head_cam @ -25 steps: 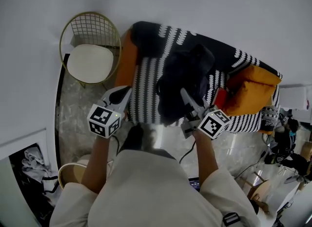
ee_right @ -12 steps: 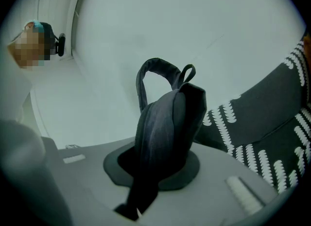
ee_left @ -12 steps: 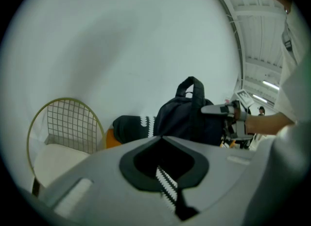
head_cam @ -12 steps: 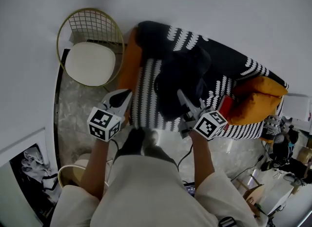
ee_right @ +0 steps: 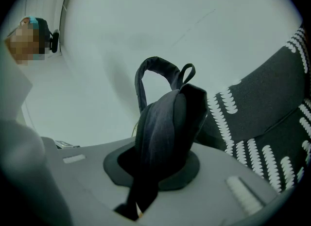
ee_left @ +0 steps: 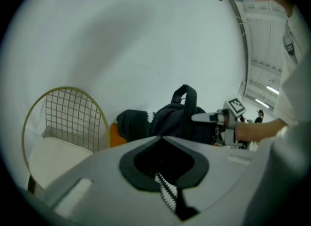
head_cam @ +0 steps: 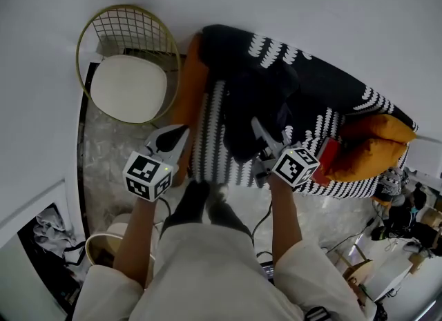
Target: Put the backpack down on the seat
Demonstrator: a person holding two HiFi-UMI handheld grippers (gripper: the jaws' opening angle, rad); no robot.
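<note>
The backpack [head_cam: 253, 102] stands on the table [head_cam: 324, 116], a long one under a black cover with white stripes, set against the wall. It sits left of the middle, its loop handle upright, its bulk reaching from near the back edge towards the front edge.

A strip of bare cover lies between the backpack and the table's orange left end [head_cam: 189, 85]. More bare cover runs on its other side, up to the orange cushion [head_cam: 373, 143] at the right end. A red thing [head_cam: 327, 157] lies near the front edge, just beside the right tool's cube. A wire chair [head_cam: 128, 71] stands near the left end, by the wall, with floor between them.

The right tool [head_cam: 257, 128] reaches over the front edge, clenched on a fold of dark backpack fabric that passes between its jaws. Its forearm stretches straight forward from a pale sleeve, cube uppermost.

The left tool [head_cam: 177, 134] hangs off the front-left corner, over the floor, apart from the backpack. Its jaws meet at the tips with nothing in them. That arm is bent, the elbow close to the body.
</note>
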